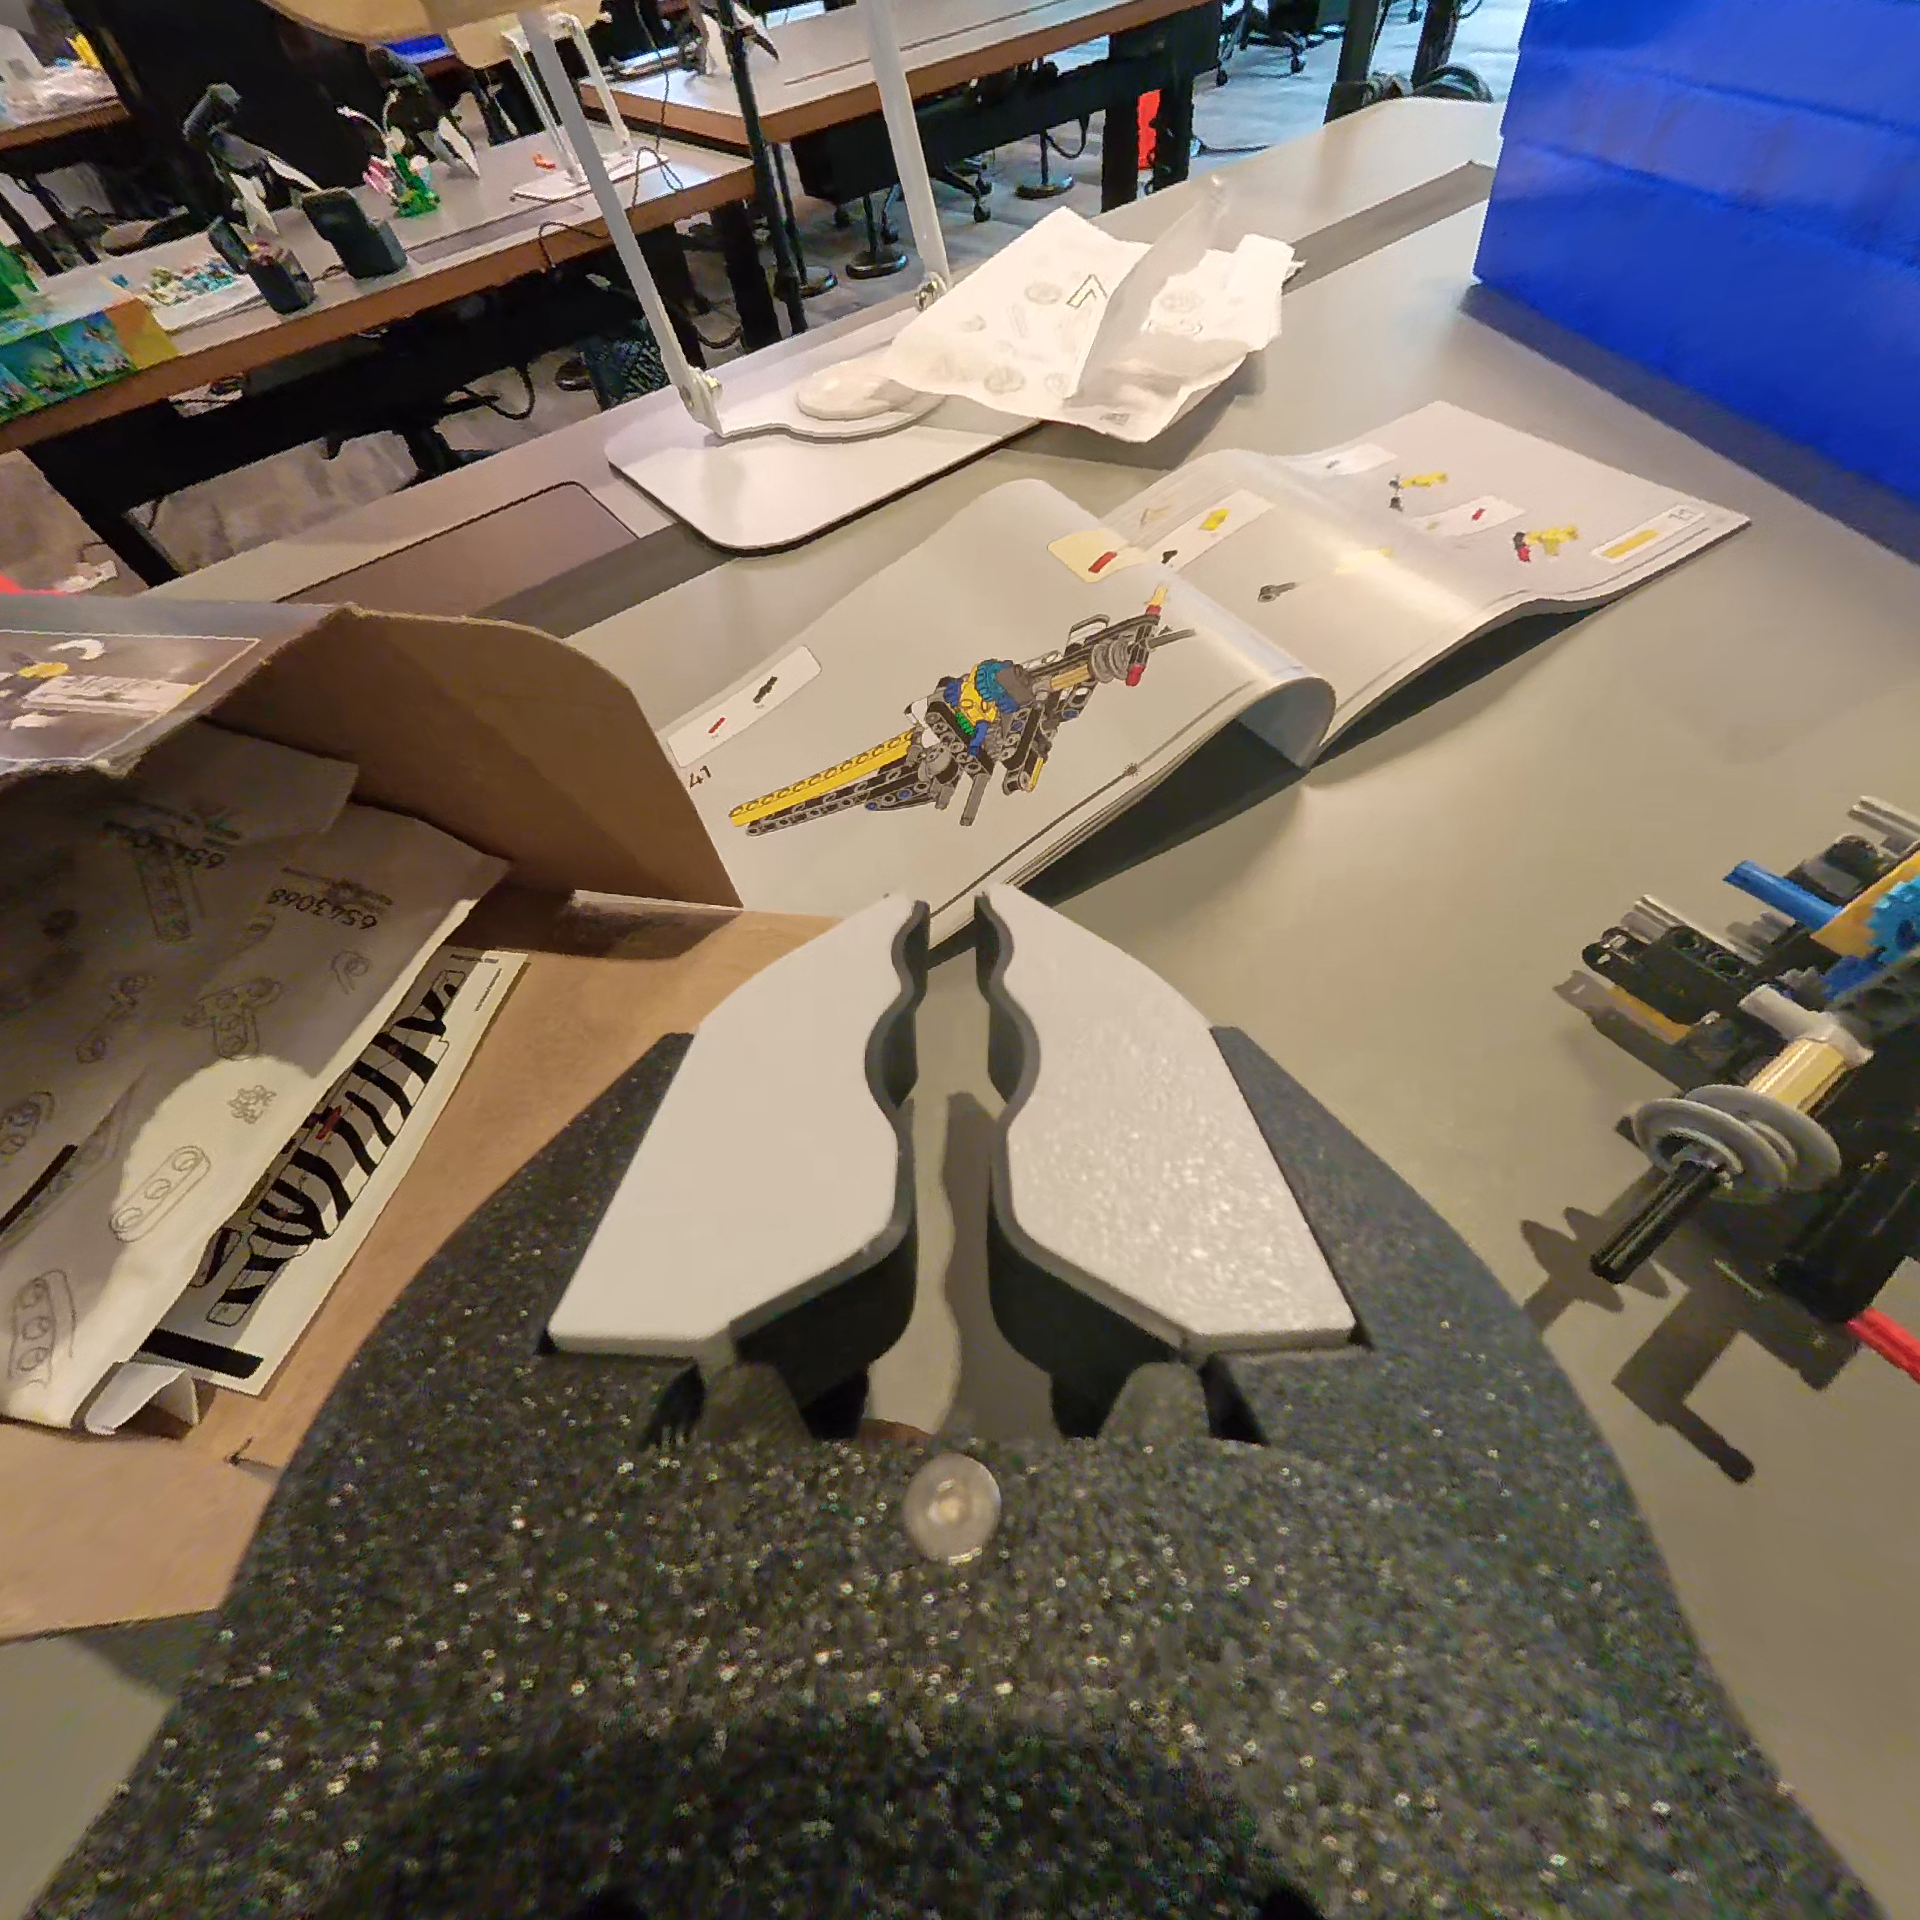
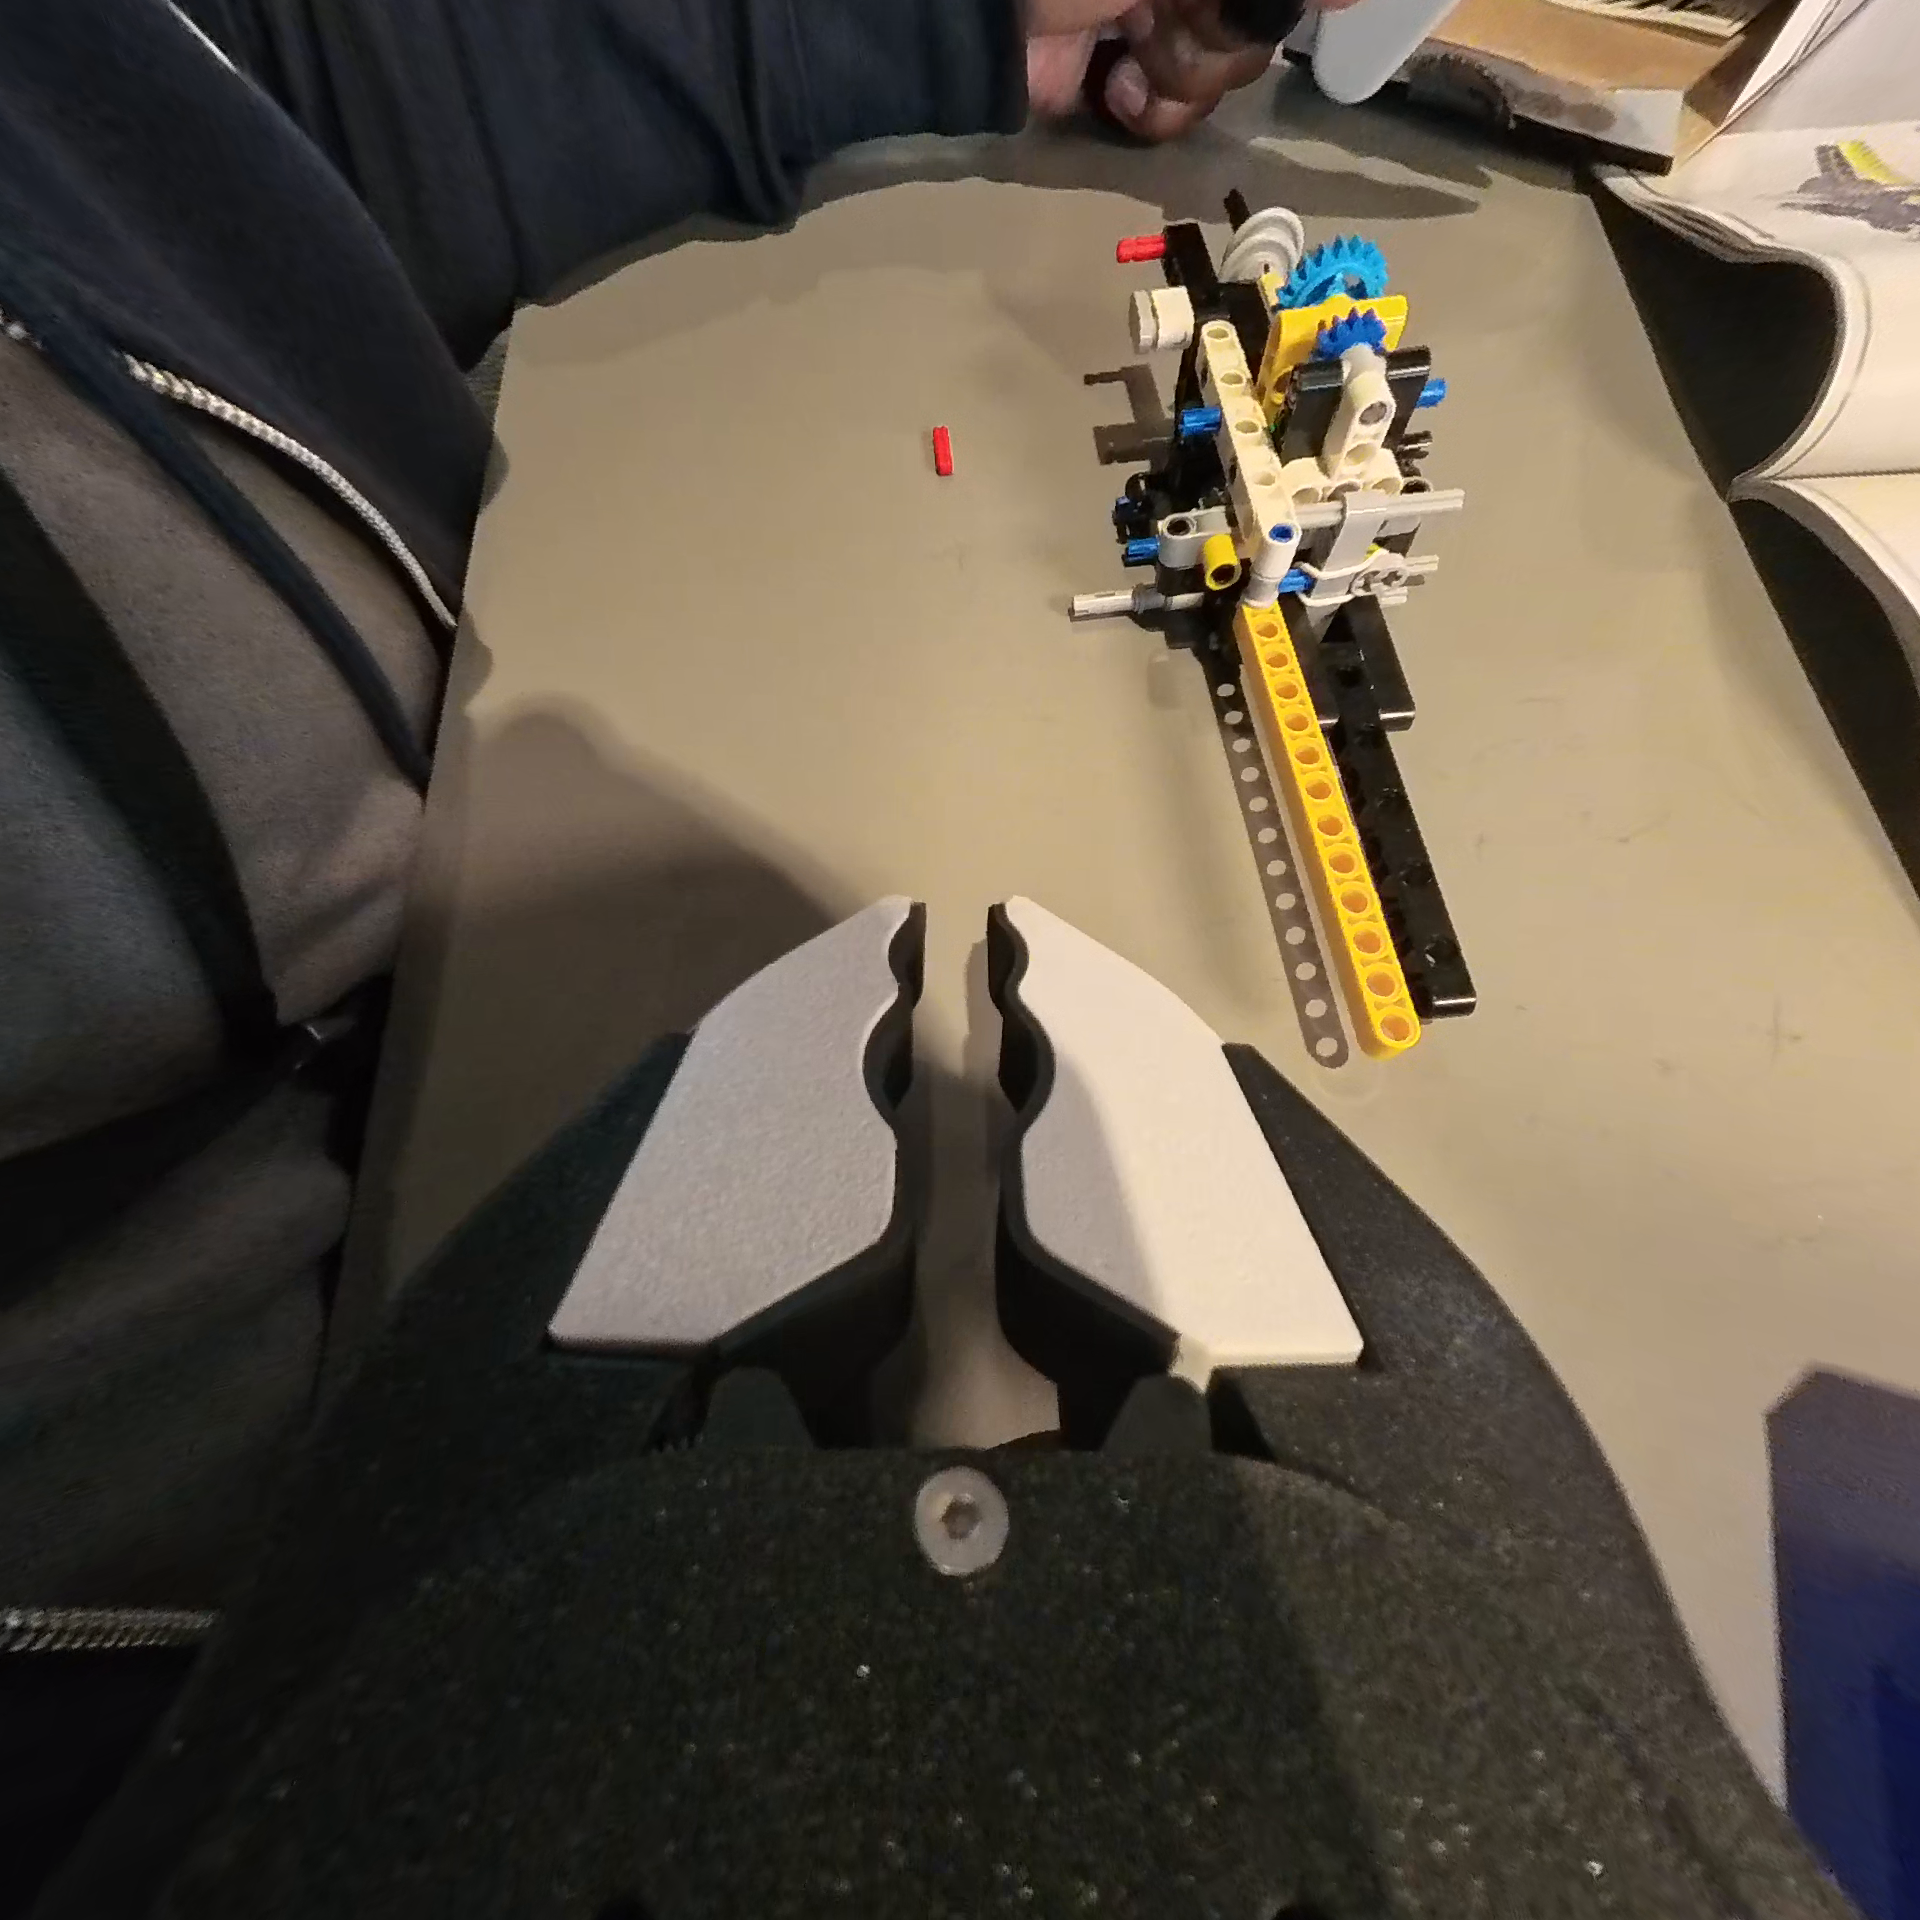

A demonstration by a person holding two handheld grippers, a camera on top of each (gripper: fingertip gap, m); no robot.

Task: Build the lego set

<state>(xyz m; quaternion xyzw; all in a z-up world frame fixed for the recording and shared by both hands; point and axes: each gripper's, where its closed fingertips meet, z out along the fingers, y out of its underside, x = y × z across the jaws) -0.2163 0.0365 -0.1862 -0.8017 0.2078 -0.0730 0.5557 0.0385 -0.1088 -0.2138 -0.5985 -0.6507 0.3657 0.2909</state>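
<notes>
The part-built lego model (image 2: 1299, 499) lies on the grey table, with a long yellow beam (image 2: 1335, 831), black beams, blue gears and a grey wheel. It also shows at the right edge of the left wrist view (image 1: 1766, 1091). A small red pin (image 2: 942, 450) lies loose on the table to the left of the model. My right gripper (image 2: 956, 920) is shut and empty, above the table, nearer than the model and to its left. My left gripper (image 1: 951, 914) is shut and empty, over the corner of a cardboard box, pointing at the open instruction booklet (image 1: 1039, 675).
The open cardboard box (image 1: 436, 1039) with paper bags and a sticker sheet stands on the left. A lamp base (image 1: 790, 488) and a crumpled paper bag (image 1: 1091, 322) lie behind the booklet. A blue bin (image 1: 1714, 208) stands at the far right. A person's sleeve (image 2: 260, 416) and hand (image 2: 1132, 73) are at the table's edge. Across from one pair of fingers to the other is roughly 30 centimetres. The right tips stand about 15 centimetres off the small red pin (image 2: 942, 450).
</notes>
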